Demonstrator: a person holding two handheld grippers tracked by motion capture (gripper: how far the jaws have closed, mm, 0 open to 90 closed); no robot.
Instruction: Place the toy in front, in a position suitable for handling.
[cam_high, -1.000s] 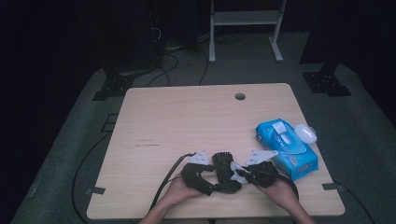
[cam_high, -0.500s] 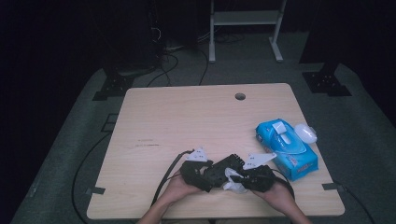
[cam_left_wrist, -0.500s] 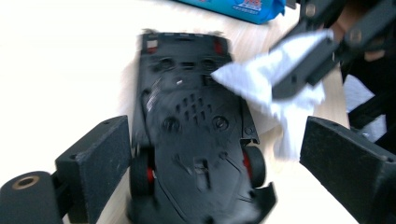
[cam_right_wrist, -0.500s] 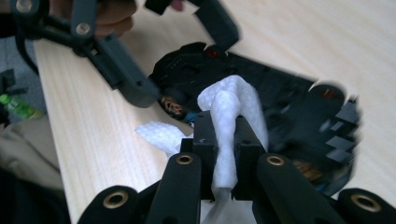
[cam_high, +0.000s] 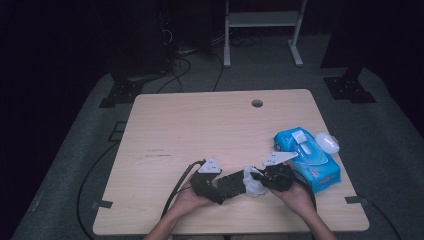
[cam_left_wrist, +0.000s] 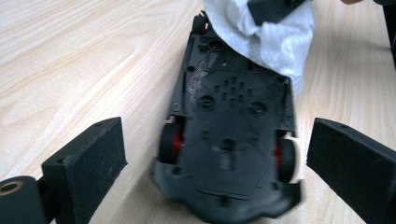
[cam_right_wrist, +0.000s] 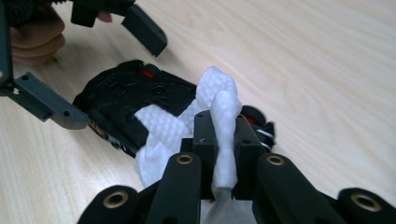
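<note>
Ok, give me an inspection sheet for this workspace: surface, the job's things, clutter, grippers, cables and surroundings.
Surface: light wooden table, round hole near its far edge, faint marks left of centre.
Job's things: black toy car lying upside down, red wheel hubs showing; white wipe draped on one end of it.
Clutter: blue wipes pack at the right edge, a small white object beside it.
Grippers: left gripper open, its jaws have just been opening, standing either side of the car without touching it; right gripper shut on the wipe.
Cables: black cable trailing from the left gripper off the near edge; more on the floor behind.
Surroundings: dark room, grey carpet, white frame legs beyond the table.
</note>
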